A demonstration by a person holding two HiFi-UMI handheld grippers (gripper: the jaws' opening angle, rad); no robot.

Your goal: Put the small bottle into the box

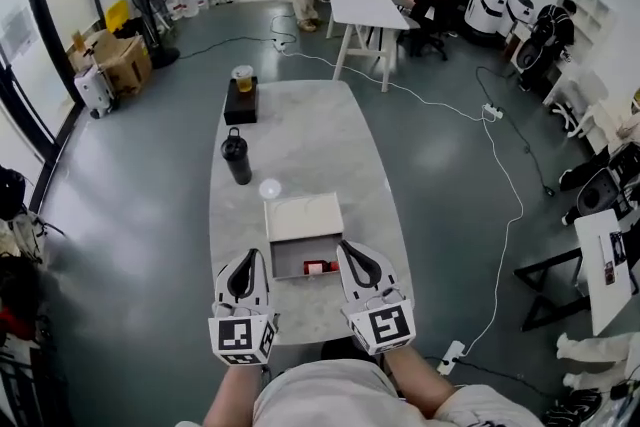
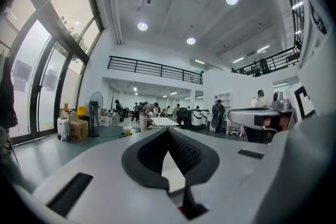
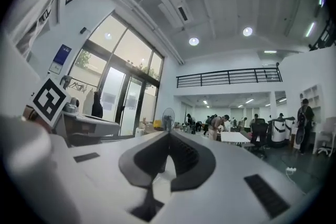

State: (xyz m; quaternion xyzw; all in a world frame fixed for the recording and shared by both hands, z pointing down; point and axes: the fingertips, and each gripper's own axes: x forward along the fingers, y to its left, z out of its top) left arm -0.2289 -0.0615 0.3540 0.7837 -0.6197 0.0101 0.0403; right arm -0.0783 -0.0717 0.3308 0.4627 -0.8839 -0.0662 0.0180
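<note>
An open white box (image 1: 276,253) sits near the front of the marble table (image 1: 310,130), its lid (image 1: 303,217) tipped back. A small bottle with a red label (image 1: 318,267) lies inside the box. In the head view my left gripper (image 1: 251,255) hovers at the box's left front corner, my right gripper (image 1: 347,246) at its right front corner. Both hold level above the table. In the left gripper view the left gripper (image 2: 169,129) is shut with nothing between its pads. In the right gripper view the right gripper (image 3: 169,132) is likewise shut and empty.
A black flask (image 1: 237,156) and a small white round lid (image 1: 270,188) stand beyond the box. At the table's far end is a black block (image 1: 241,103) with a cup of yellow drink (image 1: 243,78) on it. Cables run over the floor to the right; people work at far tables.
</note>
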